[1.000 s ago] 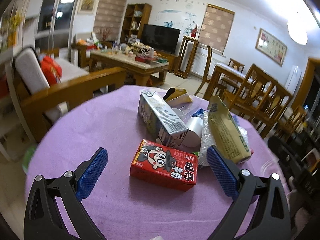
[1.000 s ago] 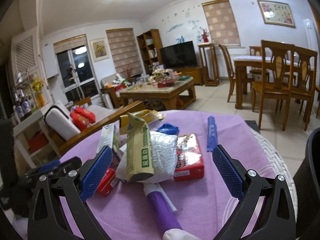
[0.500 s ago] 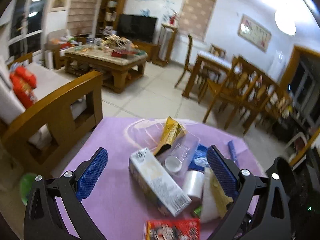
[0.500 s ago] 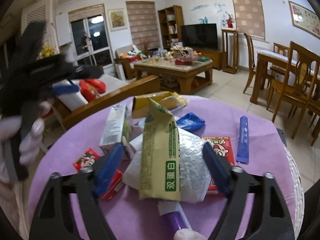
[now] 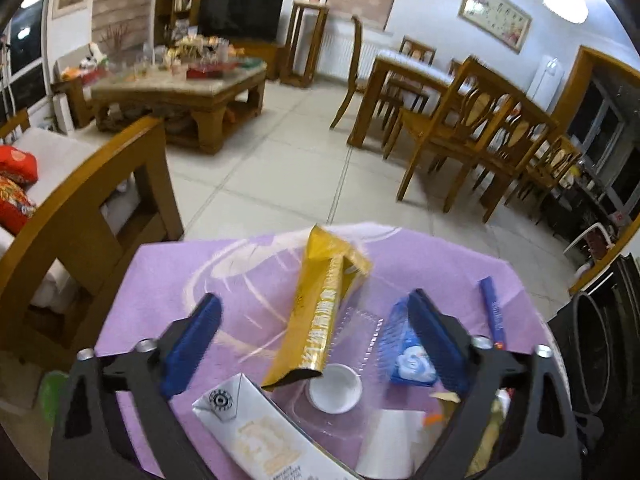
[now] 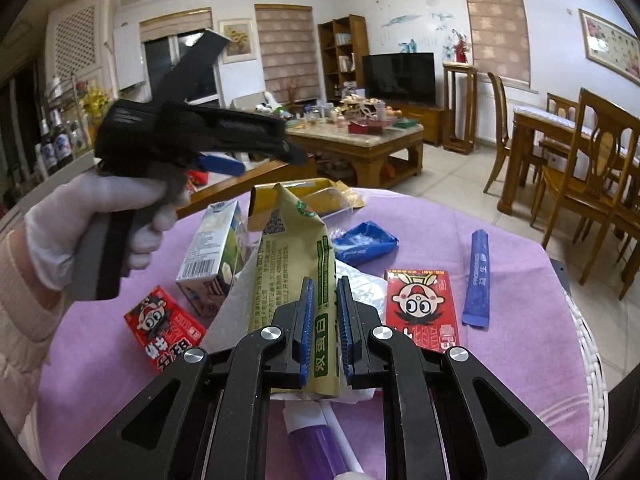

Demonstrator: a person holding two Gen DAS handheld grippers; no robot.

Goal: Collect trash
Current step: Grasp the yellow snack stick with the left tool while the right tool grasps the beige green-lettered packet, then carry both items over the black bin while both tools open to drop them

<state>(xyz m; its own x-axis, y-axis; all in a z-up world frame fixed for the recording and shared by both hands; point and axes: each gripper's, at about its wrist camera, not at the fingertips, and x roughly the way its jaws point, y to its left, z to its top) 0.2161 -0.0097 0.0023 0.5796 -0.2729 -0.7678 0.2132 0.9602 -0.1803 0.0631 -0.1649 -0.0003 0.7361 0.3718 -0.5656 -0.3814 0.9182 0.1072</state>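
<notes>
Right wrist view: my right gripper [image 6: 323, 328] is closing, its pads pinching the tan pouch [image 6: 296, 280] that stands in the trash heap on the purple cloth [image 6: 520, 312]. My left gripper [image 5: 316, 340] hovers above the heap, jaws wide and closing, the gold bag [image 5: 320, 316] between them untouched. Red cartons [image 6: 420, 308] lie beside the pouch.

Count on the desk [image 6: 520, 360]: two red cartons [image 6: 420, 308] [image 6: 166, 332], one milk carton [image 6: 214, 252], one green-and-tan bag [image 6: 296, 264], one gold bag [image 5: 320, 316], one blue wrapper [image 6: 364, 240], one blue stick [image 6: 478, 280], one white cup [image 5: 334, 388]
</notes>
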